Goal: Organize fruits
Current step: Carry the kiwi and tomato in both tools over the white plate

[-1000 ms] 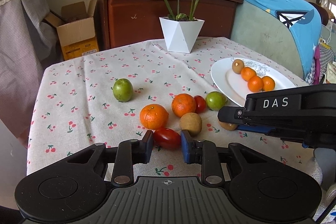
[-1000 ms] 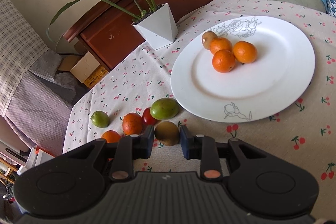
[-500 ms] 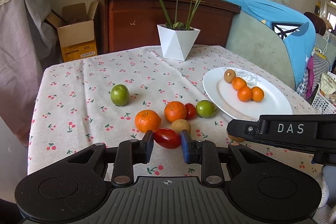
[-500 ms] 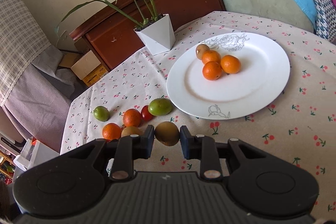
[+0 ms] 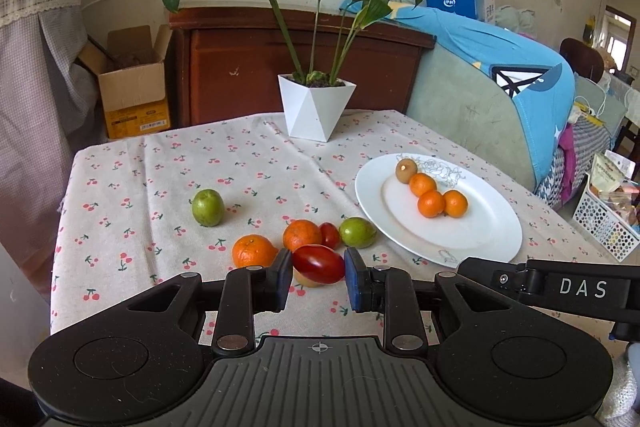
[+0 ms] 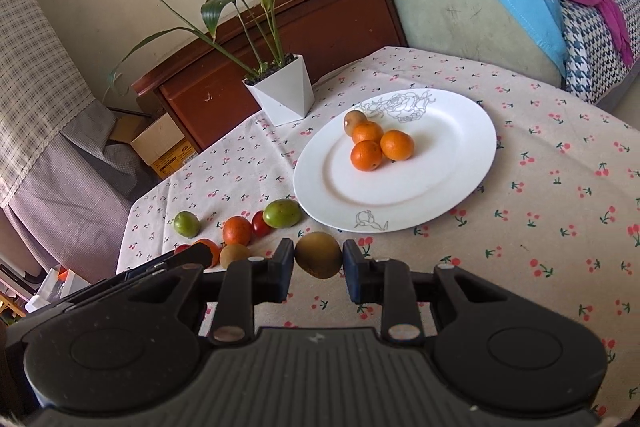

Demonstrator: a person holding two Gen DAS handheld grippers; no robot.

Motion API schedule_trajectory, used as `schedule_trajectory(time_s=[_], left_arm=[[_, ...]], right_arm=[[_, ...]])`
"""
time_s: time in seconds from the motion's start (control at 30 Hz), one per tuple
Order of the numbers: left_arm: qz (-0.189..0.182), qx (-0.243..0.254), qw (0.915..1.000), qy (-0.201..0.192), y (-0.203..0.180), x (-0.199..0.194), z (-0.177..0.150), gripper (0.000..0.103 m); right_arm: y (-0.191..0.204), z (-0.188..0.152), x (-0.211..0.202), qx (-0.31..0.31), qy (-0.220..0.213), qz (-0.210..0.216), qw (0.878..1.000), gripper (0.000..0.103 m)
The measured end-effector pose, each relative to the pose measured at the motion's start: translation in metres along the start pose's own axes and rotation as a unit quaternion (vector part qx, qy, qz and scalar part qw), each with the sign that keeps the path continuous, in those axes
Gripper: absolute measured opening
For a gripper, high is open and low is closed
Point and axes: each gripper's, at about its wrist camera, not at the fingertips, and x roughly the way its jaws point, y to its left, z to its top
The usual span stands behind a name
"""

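Gripping red tomato (image 5: 319,264) crosswise, left tongs (image 5: 318,281), long axis left-right

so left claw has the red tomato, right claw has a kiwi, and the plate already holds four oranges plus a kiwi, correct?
Not quite: the plate holds three oranges, not four, plus one kiwi, as the right wrist view shows. The rest stands: left claw grips the red tomato, right claw grips a kiwi.
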Motion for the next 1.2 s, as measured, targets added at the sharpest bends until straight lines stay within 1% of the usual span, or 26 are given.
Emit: schedule_trajectory(time_s=[0.23, 0.4, 0.5, 0.73, 1.2], left_arm=[[-0.017, 0.003, 0.9997, -0.014, -0.011, -0.006, 0.012, 0.025], [-0.034, 0.004, 0.9991, -0.026, -0.017, -0.008, 0.020, 0.025], [-0.042, 0.005, 0.9988, -0.025, -0.021, -0.003, 0.023, 0.025], [-0.060, 0.008, 0.9981, -0.013, -0.035, 0.018, 0.027, 0.025], [-0.078, 0.014, 0.9966, 0.024, -0.056, 0.070, 0.026, 0.025]], right_arm=[[-0.011, 0.012, -0.016, 0.015, -0.026, -0.003, 1.000, 0.027], [-0.023, 0.021, -0.025, 0.046, -0.052, -0.008, 0.998, 0.027], [-0.029, 0.025, -0.023, 0.057, -0.060, -0.010, 0.997, 0.027], [-0.039, 0.032, -0.010, 0.086, -0.061, -0.011, 0.994, 0.027], [-0.056, 0.036, 0.022, 0.132, -0.048, -0.027, 0.990, 0.027]])
